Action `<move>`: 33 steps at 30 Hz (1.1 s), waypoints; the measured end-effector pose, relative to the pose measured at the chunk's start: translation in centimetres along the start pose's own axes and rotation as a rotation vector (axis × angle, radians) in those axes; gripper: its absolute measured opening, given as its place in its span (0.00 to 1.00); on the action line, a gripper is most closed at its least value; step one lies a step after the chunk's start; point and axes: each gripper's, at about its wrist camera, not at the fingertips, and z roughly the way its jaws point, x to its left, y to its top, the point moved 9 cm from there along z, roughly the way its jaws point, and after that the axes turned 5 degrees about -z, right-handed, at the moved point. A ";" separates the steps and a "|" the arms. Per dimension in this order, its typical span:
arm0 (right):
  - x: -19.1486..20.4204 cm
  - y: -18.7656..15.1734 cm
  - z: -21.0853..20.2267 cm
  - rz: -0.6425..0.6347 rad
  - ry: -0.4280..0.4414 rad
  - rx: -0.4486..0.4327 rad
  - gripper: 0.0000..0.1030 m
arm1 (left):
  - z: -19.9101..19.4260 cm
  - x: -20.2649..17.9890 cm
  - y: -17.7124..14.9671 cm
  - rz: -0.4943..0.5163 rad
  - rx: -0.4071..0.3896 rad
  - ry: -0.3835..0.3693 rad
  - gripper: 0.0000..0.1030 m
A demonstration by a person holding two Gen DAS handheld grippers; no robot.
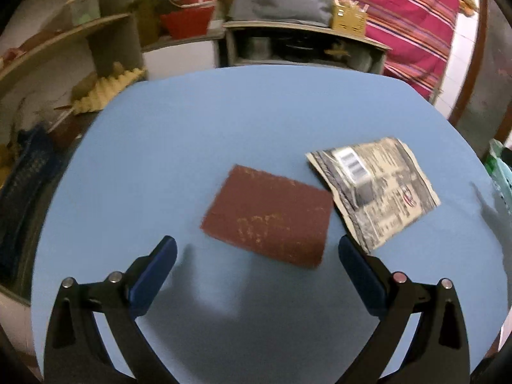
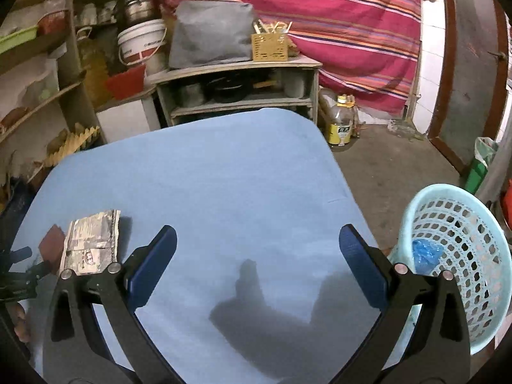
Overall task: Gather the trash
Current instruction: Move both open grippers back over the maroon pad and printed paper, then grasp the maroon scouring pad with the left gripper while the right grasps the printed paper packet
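A flat reddish-brown sheet (image 1: 268, 216) lies on the blue table (image 1: 192, 128), just ahead of my left gripper (image 1: 257, 246), which is open and empty. A crumpled printed wrapper (image 1: 374, 185) lies to the sheet's right, touching its corner. In the right wrist view the wrapper (image 2: 91, 243) and the brown sheet (image 2: 51, 244) sit at the far left. My right gripper (image 2: 257, 236) is open and empty over bare table (image 2: 224, 176). A light blue perforated basket (image 2: 464, 256) stands off the table's right edge with a blue plastic scrap (image 2: 425, 254) inside.
Wooden shelves (image 1: 64, 38) with clutter stand at the left. A low cabinet (image 2: 236, 89) with a grey bag and a white bucket (image 2: 140, 43) stands behind the table. A striped red cloth (image 2: 352, 32) hangs at the back. A plastic jar (image 2: 340, 121) stands on the floor.
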 end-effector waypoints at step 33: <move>16.3 -1.7 2.7 -0.212 0.155 0.077 0.96 | 0.3 4.1 1.1 -0.057 0.027 -0.007 0.83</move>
